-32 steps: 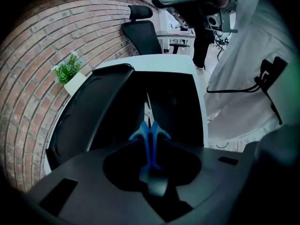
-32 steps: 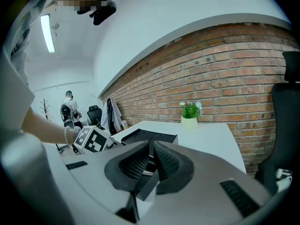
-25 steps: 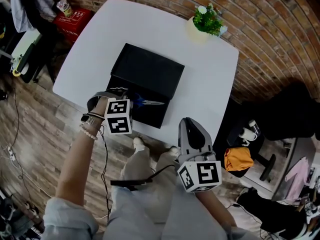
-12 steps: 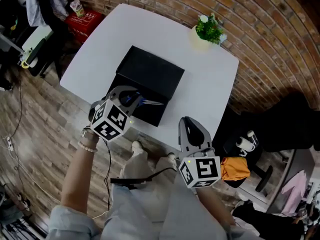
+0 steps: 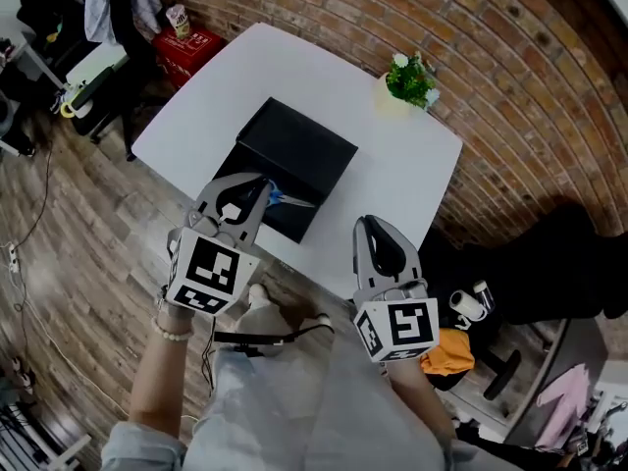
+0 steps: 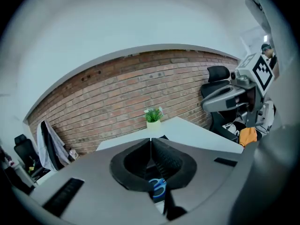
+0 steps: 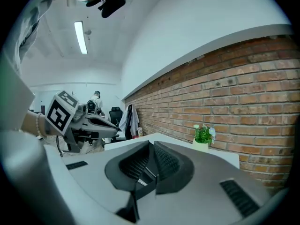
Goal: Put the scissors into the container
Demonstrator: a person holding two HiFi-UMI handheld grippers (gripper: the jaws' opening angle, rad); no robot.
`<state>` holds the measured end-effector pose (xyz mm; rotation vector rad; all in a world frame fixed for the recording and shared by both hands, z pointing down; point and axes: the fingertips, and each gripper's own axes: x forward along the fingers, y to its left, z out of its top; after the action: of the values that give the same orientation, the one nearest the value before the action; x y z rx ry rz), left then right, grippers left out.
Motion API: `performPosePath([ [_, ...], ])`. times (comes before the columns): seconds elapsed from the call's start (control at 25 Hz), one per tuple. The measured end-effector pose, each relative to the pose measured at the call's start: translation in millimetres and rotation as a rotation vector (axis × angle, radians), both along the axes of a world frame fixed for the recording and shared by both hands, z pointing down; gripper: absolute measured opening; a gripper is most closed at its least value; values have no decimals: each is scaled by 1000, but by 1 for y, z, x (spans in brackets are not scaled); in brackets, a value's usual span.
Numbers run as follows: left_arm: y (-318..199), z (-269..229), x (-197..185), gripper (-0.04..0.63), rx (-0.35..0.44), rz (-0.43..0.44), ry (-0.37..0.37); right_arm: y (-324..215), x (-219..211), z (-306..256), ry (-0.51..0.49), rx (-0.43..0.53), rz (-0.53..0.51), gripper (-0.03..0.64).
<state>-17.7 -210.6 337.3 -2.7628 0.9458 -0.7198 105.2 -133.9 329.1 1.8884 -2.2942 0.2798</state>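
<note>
Overhead, a white table [image 5: 412,180] holds a black container [image 5: 304,145] and, at the far right, a potted plant [image 5: 410,77]. The scissors [image 5: 280,198] lie on the container's near part, blades pointing right; whether they sit down inside it is unclear. They are probably light and stiff, with thin, slippery blades, so the blue handle loops look like the best hold. The left gripper [image 5: 260,186] hovers beside the handles, its jaws clenched tip to tip and seemingly gripping nothing. Its own view shows only a blue loop [image 6: 158,189] through the gap below. The right gripper [image 5: 373,229] waits near the table edge, jaws closed and empty
</note>
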Motion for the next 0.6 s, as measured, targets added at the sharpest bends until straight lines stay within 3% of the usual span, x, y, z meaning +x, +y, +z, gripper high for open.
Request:
performPosePath([
  [0.32,41,-38,4,23,-7,-82,134,15,11,-29,-3,67,-66,58],
  [0.6,66,-61,-2,23,40,-134,180,28,6,-41,-25,106,-112,58],
])
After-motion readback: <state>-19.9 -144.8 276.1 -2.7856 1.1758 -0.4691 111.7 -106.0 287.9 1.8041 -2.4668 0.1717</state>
